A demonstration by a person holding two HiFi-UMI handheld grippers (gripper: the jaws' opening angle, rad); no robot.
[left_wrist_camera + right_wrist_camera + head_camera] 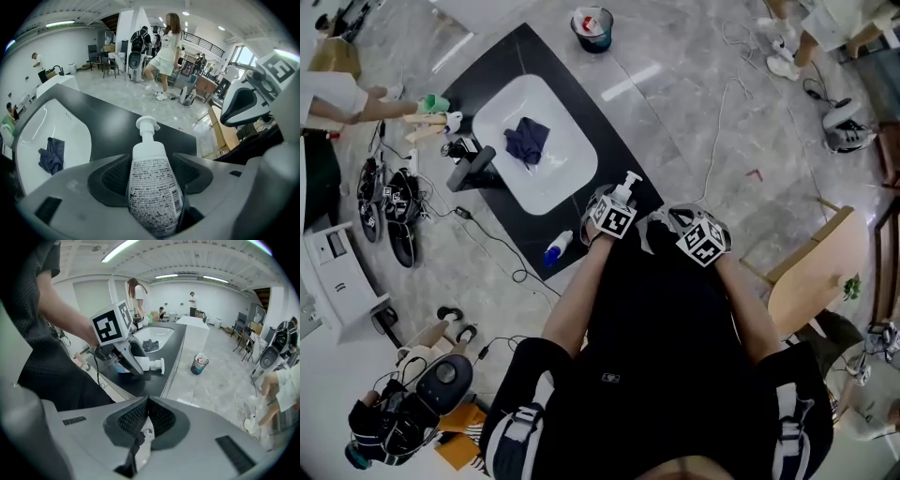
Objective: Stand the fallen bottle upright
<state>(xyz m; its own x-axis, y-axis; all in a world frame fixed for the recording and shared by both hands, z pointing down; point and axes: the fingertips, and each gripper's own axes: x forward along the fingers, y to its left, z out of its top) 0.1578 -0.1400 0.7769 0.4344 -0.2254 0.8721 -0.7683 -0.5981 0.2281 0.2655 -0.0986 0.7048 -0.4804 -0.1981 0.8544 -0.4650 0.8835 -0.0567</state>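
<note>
The white sink basin (pixel 534 141) sat in a black counter (pixel 502 66), and everything else was grouped about it. The foam pump bottle (pixel 152 187) stood upright on the counter just off the basin's corner nearest the person, with its pump head on top and its printed label facing the left gripper's camera. The left gripper (pixel 152 164) pointed steeply down with that bottle between its jaws, which were spread wide. Its ribbed pads (pixel 112 176) flanked the bottle's body on either side, standing close beside it rather than clamping it, so the bottle was released and rested on its own base. The right gripper (pixel 145 416) hung farther from the basin than the left one, past the counter's edge and in front of the person's dark clothing. Its pads (pixel 133 418) were clenched flat against each other. Inside the basin lay a crumpled dark blue cloth (pixel 528 139). A small white bottle with a blue end (pixel 558 248) lay on its side at the counter's edge, on the person's side of the basin and to the left of the pump bottle in the head view. A dark bin (pixel 592 28) stood on the grey floor beyond the basin's far side.
</note>
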